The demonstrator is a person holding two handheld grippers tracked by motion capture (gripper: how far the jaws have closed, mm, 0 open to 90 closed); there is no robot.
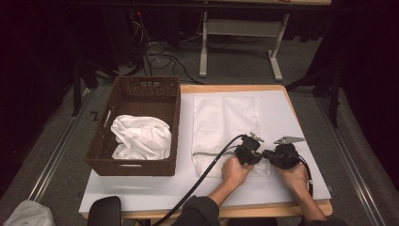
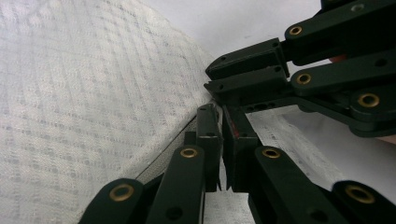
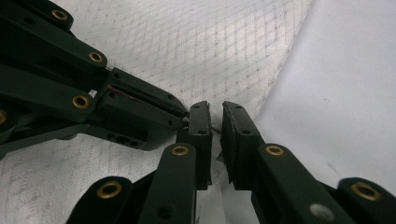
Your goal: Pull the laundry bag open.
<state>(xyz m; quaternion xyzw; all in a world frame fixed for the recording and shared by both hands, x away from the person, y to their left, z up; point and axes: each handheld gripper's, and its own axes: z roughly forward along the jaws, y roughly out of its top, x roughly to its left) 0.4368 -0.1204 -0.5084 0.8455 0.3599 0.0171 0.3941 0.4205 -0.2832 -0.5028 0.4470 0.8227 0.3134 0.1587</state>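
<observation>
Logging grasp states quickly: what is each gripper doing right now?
Left gripper: jaws nearly closed, pinching the white cloth edge.
Right gripper: jaws nearly closed on the same cloth edge, beside the left.

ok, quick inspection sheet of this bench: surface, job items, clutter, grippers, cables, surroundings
Surface: white board on a wooden table.
Job's things: flat white cloth; both grippers meet at its near right corner.
Clutter: brown wicker basket holding crumpled white fabric.
Grippers: left hand-held gripper and right hand-held gripper each nearly shut on the cloth edge.
Cables: black cable trails from the left gripper across the board.
Surroundings: dark room, floor cables, white table frame.
</observation>
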